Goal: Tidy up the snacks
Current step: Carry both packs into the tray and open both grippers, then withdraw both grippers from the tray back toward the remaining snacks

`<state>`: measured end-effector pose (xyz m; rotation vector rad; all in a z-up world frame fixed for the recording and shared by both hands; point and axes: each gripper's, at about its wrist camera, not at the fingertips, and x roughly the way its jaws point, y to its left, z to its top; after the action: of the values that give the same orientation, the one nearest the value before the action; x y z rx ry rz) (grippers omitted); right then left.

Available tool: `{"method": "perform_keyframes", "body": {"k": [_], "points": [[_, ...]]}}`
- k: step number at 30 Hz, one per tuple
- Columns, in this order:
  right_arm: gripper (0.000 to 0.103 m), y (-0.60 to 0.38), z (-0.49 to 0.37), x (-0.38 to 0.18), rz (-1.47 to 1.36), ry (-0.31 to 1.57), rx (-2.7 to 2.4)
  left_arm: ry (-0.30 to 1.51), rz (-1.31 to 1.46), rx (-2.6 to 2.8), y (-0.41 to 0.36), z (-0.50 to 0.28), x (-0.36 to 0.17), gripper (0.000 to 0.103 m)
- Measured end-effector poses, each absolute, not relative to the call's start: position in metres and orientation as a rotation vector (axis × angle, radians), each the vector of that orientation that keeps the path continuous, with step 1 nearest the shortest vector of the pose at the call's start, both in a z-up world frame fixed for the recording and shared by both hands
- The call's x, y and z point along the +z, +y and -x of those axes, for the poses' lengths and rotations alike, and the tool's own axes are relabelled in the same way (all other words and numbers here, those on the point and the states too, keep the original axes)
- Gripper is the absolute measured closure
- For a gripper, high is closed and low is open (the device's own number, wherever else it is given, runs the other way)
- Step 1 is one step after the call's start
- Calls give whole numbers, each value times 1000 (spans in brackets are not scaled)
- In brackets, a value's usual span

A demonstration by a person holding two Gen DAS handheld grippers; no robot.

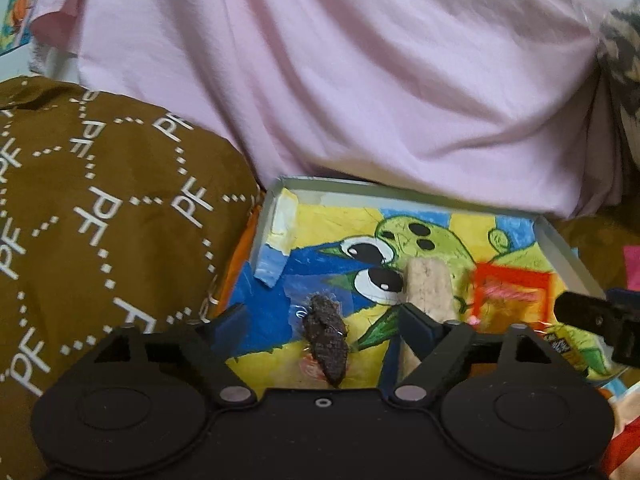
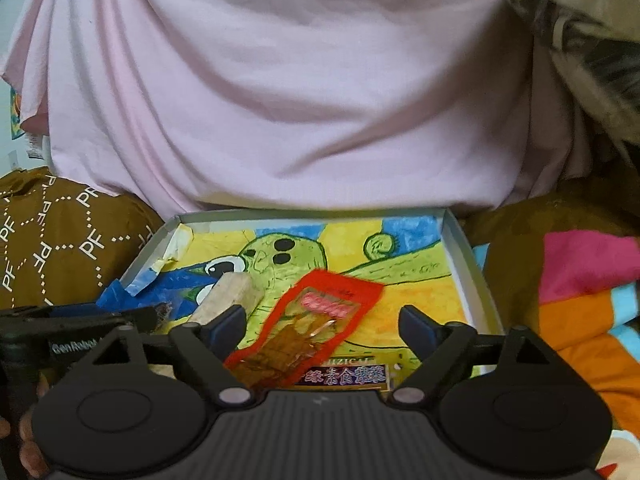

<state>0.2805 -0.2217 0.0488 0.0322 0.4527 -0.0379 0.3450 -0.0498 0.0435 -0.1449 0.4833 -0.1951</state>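
Snacks lie inside a shallow grey cardboard box lid (image 2: pixel 460 240) lined with a bright crayon drawing of a green creature. A red plastic snack packet (image 2: pixel 320 320) with a clear window rests between the spread fingers of the right tool (image 2: pixel 322 322), untouched by either pad; its long axis runs from near left to far right. Left of it a pale beige oblong bar (image 1: pixel 426 284) points near to far, and a dark, rough, clear-wrapped piece (image 1: pixel 324 338) lies between the wide-open fingers of the left tool (image 1: pixel 322 320), also running near to far, free of the pads. Both tools gape with nothing gripped. At least three snacks seem placed; a purple-labelled packet (image 2: pixel 344 376) shows at the near edge. Whether more remain outside I cannot tell. Beyond the lid hangs pink cloth (image 2: pixel 280 100), with brown lettered fabric (image 1: pixel 100 200) at left.
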Motion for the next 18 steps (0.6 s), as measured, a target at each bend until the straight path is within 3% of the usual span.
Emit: {"method": "perform_keyframes", "body": {"k": [6, 18], "points": [[3, -219, -257, 59, 1, 383, -45, 441, 156, -183, -41, -320, 56, 1], [0, -200, -187, 72, 49, 280, -24, 363, 143, -157, -10, -247, 72, 1]]}}
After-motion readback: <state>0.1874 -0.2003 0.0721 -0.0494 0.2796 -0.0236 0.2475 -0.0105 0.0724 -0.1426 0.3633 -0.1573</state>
